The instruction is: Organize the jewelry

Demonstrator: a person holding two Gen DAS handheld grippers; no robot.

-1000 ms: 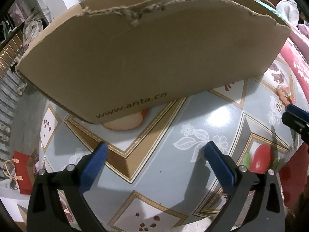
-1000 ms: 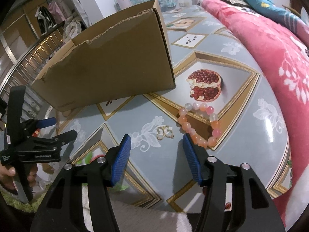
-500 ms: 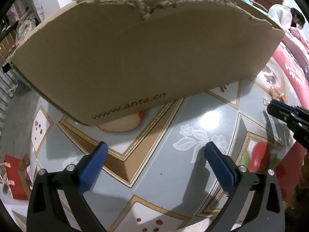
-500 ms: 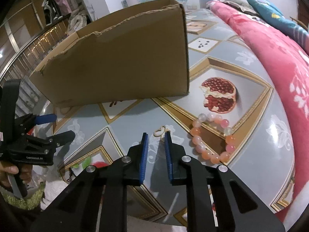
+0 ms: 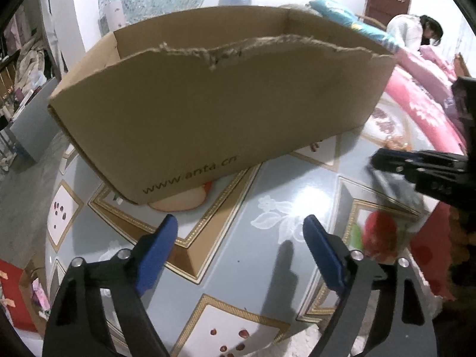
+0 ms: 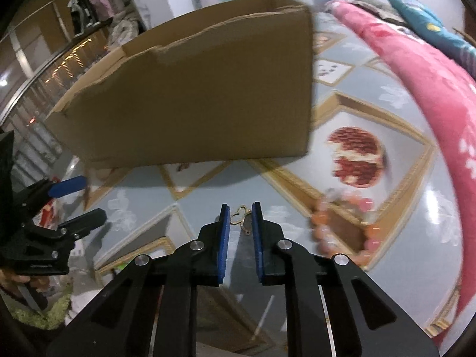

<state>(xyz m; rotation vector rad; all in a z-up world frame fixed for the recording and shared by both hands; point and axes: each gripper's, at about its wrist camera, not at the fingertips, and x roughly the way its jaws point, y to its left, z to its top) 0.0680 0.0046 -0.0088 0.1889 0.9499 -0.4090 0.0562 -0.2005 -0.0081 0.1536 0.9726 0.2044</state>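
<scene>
A small gold ornament (image 6: 241, 215) lies on the patterned tablecloth, right between the tips of my right gripper (image 6: 239, 211). Its jaws are closing and both blue pads touch the ornament. A bracelet of orange and pale beads (image 6: 319, 226) rests just to the right of it. Behind stands an open cardboard box (image 6: 193, 95) with a torn front rim. My left gripper (image 5: 240, 223) hovers in front of the box (image 5: 223, 125). Its jaws are closing from wide, with nothing between them. In the left wrist view the right gripper (image 5: 374, 160) shows at the right edge.
The table (image 5: 282, 184) has a glossy blue-grey cloth with fruit prints. A pink floral quilt (image 6: 416, 74) borders it on the right. A person (image 5: 413, 29) sits far behind the box. A red bag (image 5: 12, 291) stands on the floor at lower left.
My right gripper's jaws went from wide to narrow and moved forward until the gold ornament sat between the tips. My left gripper drew back and up, and its jaws narrowed a little.
</scene>
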